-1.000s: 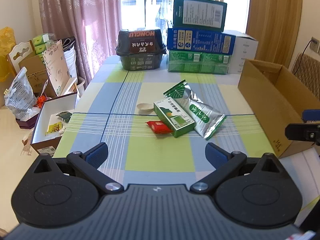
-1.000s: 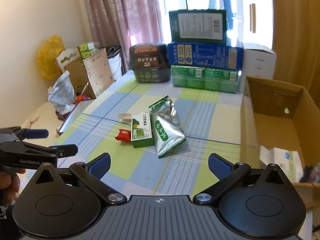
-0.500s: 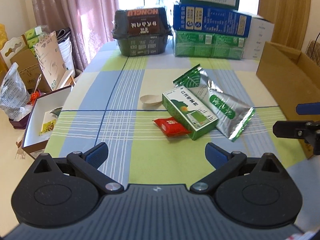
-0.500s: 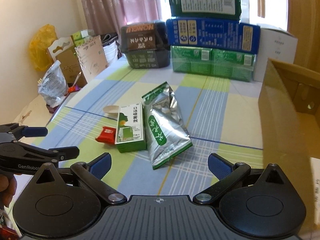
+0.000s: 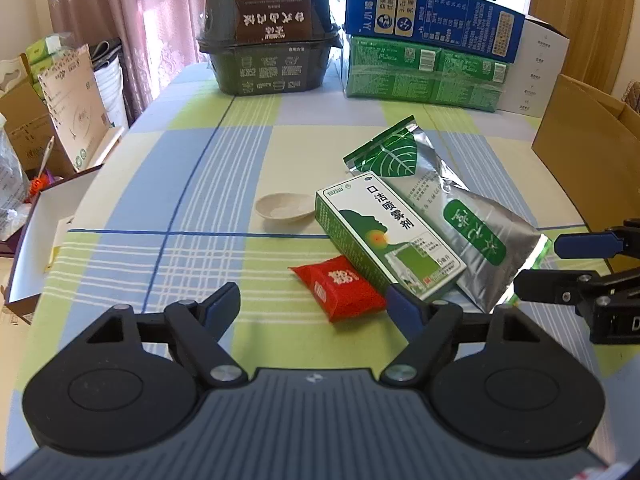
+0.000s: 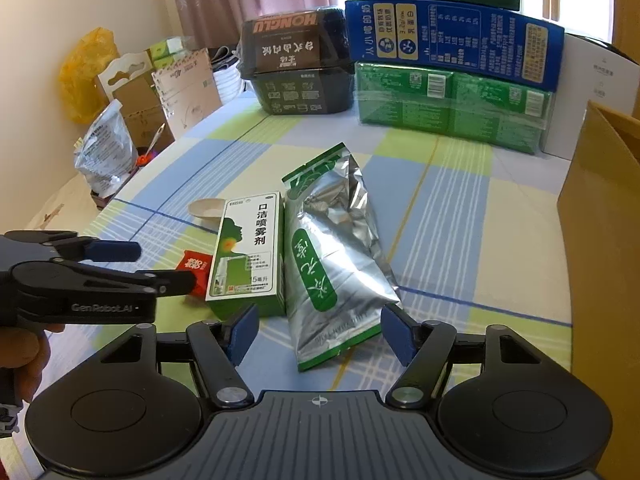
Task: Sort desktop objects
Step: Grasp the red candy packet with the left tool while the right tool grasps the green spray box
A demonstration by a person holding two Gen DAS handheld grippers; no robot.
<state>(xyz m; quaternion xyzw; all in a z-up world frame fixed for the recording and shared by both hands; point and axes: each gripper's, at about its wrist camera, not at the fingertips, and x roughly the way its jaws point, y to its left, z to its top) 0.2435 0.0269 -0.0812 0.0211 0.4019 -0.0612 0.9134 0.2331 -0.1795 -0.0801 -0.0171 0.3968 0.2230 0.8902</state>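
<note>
Nothing sorted yet: red packet (image 5: 339, 288), green box (image 5: 384, 236), silver bag (image 6: 336, 256) and spoon (image 5: 285, 207) loose on the table (image 5: 180, 184), left gripper (image 5: 314, 304) and right gripper (image 6: 320, 330) closing, holding nothing.

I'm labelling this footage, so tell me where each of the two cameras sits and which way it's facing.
Left wrist: rides on the left gripper, aimed down and forward at the red packet; its own closing fingers show with nothing between them, and the right gripper enters at the right edge.
Right wrist: rides on the right gripper, facing the silver tea pouch; its closing fingers show, plus the left gripper and a hand.
Shared: the green spray box, the pouch, the packet, the stacked boxes behind.
</note>
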